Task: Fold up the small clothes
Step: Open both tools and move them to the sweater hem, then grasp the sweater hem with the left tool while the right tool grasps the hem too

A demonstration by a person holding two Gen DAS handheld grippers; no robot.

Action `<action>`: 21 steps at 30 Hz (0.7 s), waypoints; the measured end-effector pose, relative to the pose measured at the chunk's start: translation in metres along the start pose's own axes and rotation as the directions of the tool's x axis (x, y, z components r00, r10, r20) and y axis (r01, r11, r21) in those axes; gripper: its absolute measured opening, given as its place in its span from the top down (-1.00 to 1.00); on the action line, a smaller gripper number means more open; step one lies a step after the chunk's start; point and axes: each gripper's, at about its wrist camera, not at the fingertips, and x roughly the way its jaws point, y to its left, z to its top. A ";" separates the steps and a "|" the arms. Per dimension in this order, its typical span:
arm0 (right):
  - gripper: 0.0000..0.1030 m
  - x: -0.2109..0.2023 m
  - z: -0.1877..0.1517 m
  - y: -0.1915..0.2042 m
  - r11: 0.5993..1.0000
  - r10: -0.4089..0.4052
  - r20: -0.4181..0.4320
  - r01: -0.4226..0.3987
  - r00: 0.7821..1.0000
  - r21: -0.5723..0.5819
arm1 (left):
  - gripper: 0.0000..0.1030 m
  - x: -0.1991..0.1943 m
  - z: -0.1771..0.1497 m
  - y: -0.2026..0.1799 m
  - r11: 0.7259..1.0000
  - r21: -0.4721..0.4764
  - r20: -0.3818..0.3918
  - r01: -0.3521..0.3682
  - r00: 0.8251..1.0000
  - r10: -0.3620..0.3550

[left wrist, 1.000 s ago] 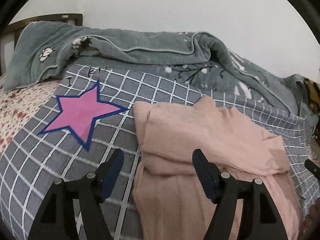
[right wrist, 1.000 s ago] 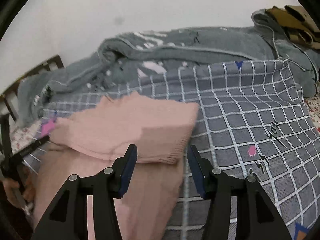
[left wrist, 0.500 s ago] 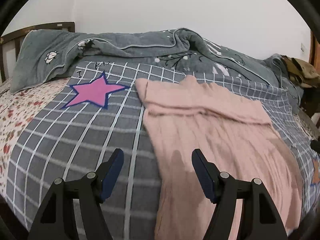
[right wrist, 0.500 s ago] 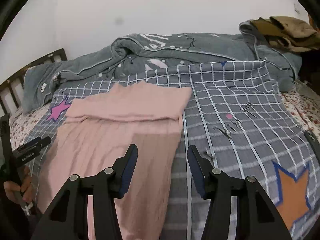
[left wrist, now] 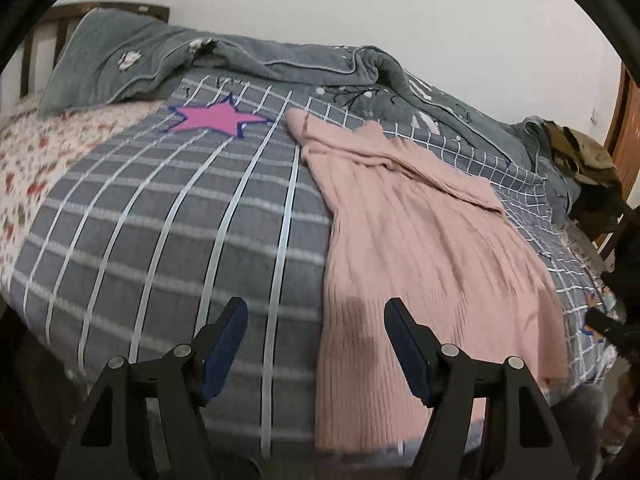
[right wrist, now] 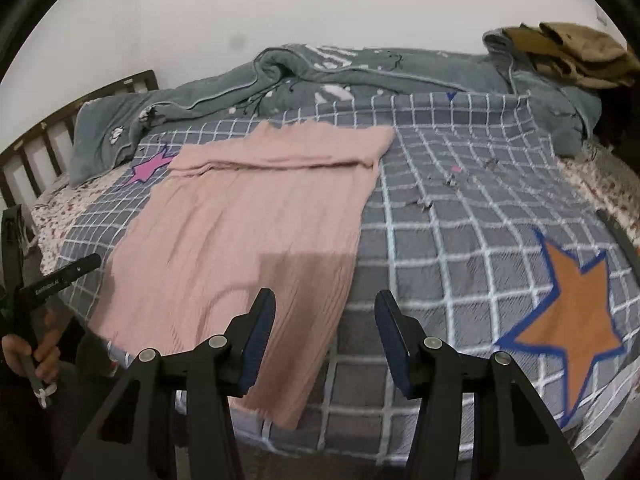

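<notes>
Right wrist view shows the pink knit garment (right wrist: 248, 240) flat on the checked bedspread (right wrist: 460, 240), long axis running from the bed's near edge toward the rumpled grey quilt (right wrist: 360, 68), far end folded over. Both the left hand-held gripper (left wrist: 316, 332) and right hand-held gripper (right wrist: 325, 328) hover with jaws apart, holding nothing; open bedspread lies on either side

Garment (right wrist: 248, 240) lies flat on checked sheet (right wrist: 460, 248) over the bed, far end folded toward near edge, blanket (right wrist: 360, 72) bunched behind it along the wall, clothes pile (right wrist: 576, 52) far right.
</notes>
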 end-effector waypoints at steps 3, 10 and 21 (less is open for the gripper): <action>0.08 0.006 -0.011 0.001 1.000 -0.001 -0.018 0.001 1.000 -0.020 | -0.34 -0.008 -0.015 0.003 1.000 -0.019 -0.013 0.004 1.000 -0.004; 0.20 0.022 -0.033 -0.001 0.999 0.041 -0.085 -0.041 0.995 0.006 | -0.33 -0.007 -0.030 -0.009 1.000 0.020 -0.046 0.024 0.999 -0.023; 0.81 0.045 -0.041 0.013 0.997 0.073 -0.125 -0.074 0.989 -0.001 | 0.77 0.019 -0.032 -0.023 0.999 0.028 -0.106 -0.022 0.994 0.025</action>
